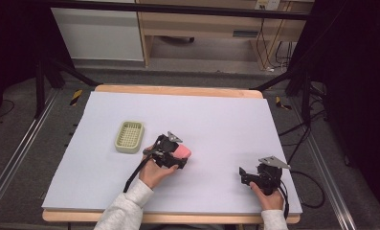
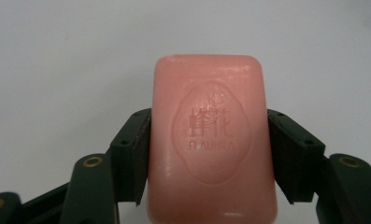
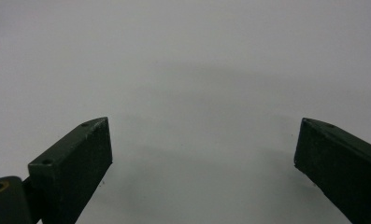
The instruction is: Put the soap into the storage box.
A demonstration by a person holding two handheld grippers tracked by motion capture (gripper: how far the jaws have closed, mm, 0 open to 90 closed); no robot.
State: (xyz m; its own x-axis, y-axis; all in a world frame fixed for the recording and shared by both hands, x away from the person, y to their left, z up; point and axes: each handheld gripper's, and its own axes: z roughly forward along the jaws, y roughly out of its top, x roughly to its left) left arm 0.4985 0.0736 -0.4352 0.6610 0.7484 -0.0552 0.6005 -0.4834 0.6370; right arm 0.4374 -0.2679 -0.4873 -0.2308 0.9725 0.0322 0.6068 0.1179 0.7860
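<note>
Currently left gripper (image 2: 210, 149) pinches the pink soap bar (image 2: 210, 140) across its narrow sides, so the long axis runs straight ahead out of the jaws, stamped face up, likely bound for the green soap dish (image 1: 129, 136) off its left. Right gripper (image 3: 204, 154) spread, idle on worktop (image 1: 216, 120).

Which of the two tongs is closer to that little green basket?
The left. The left tongs, clamped on the pink soap, are just right of the green basket; the right tongs rest open, far across the table near its front edge.
</note>
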